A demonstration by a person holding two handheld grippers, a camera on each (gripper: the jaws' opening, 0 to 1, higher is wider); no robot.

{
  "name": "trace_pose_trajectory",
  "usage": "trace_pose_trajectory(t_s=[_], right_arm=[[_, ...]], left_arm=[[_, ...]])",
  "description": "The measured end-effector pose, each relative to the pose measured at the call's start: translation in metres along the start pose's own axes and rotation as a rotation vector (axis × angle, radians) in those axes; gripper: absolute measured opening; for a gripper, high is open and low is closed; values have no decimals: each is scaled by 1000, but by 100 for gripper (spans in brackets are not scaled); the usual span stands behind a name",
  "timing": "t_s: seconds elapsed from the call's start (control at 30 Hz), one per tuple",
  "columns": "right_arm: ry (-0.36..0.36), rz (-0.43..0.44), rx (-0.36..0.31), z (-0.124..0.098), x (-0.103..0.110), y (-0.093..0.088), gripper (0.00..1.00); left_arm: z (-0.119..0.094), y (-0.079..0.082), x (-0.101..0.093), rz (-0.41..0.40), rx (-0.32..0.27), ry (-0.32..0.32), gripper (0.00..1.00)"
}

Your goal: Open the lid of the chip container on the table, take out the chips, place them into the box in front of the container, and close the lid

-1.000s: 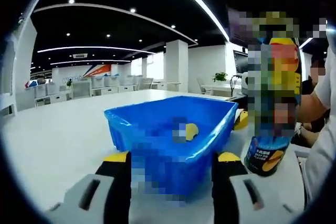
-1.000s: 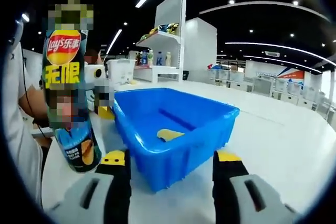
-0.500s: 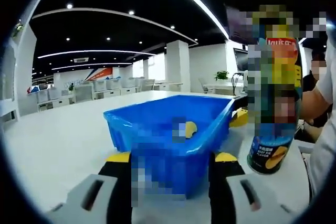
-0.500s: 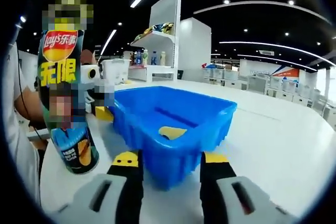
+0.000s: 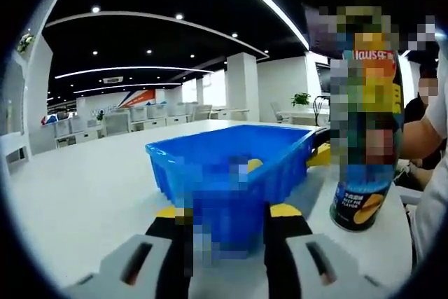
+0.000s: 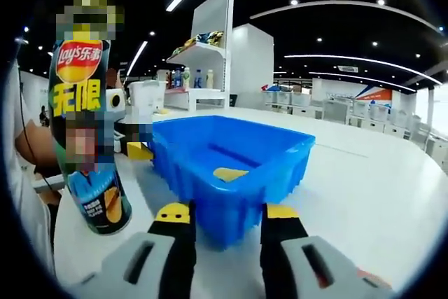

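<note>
Right gripper view: the right claw [image 6: 222, 216] hangs empty, jaws apart, just before the blue box [image 6: 234, 166], where one chip [image 6: 229, 174] lies. Beside the box stands the chip container [image 6: 86, 117] on the white desk [image 6: 364, 187]. The left claw [image 5: 227, 220] is likewise apart. Next, probably steady the container low, then seat its lid squarely. Beyond lies an open office with shelves [image 6: 206, 61].

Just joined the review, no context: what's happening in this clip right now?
A person holds two handheld grippers low over a white table. Both the left gripper and the right gripper hold nothing and point at a blue box from opposite sides. One yellow chip lies in the box. The tall chip container stands upright beside it; its top is blurred, so I cannot tell whether the lid is on.
</note>
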State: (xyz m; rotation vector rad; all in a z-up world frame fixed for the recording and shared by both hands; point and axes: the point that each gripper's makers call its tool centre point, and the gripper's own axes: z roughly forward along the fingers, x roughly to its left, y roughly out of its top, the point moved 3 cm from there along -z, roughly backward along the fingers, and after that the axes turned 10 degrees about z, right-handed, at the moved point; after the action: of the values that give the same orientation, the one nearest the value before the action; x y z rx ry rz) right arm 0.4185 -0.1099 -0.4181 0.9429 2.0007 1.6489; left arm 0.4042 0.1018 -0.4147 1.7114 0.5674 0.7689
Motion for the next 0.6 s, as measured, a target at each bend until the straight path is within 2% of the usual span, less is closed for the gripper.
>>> trace_pose_trajectory(t_s=[0.37, 0.6], right_arm=[[-7, -12, -12, -1, 0, 0, 33], [-16, -54, -14, -2, 5, 1, 33]], left_arm=[[-1, 1, -2, 16, -2, -3, 37], [-3, 2, -3, 56, 1, 3, 36]])
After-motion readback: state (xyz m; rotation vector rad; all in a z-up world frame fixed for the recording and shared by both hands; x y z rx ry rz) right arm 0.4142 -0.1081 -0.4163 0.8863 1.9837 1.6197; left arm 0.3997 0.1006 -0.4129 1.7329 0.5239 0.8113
